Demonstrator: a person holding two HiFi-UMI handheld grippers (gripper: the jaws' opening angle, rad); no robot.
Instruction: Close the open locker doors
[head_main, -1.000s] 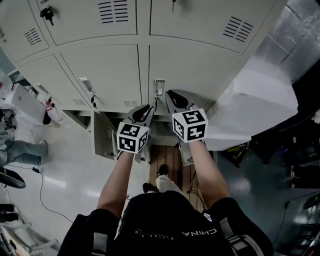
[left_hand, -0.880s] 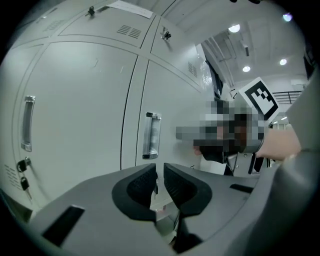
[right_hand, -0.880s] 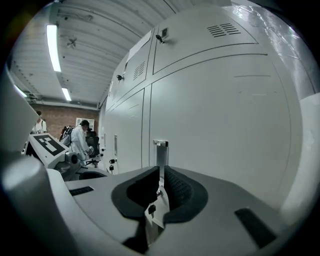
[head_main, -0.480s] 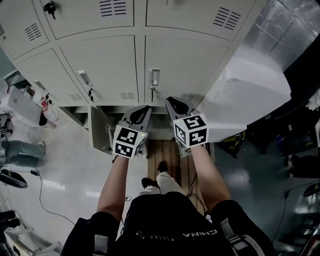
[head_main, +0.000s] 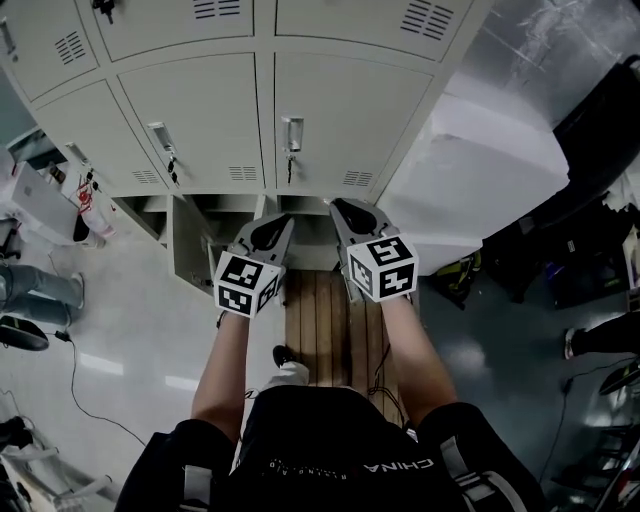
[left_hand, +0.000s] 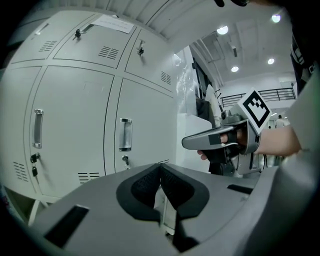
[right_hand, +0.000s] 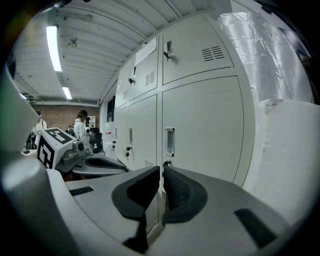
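Grey lockers (head_main: 270, 110) fill the top of the head view. The middle-row doors are closed, each with a handle (head_main: 292, 133). Below them the bottom row stands open: one door (head_main: 188, 248) swings out to the left of my left gripper (head_main: 277, 222), and dark compartments (head_main: 300, 205) show behind both grippers. My right gripper (head_main: 341, 208) is held beside the left one, just in front of the bottom row. Both have their jaws together with nothing between them. In the left gripper view my left gripper (left_hand: 160, 166) points at closed doors (left_hand: 140, 125); my right gripper (right_hand: 161, 169) points the same way.
A large white wrapped block (head_main: 470, 170) stands against the lockers' right side. A wooden pallet (head_main: 325, 330) lies on the floor under my arms. Cables (head_main: 75, 360) and another person's legs (head_main: 35, 285) are at the left; dark bags (head_main: 560, 260) sit at the right.
The lockers have slid up the head view and the wooden pallet has come into sight below the arms. Both grippers stay shut, side by side, now lower against the bottom row.
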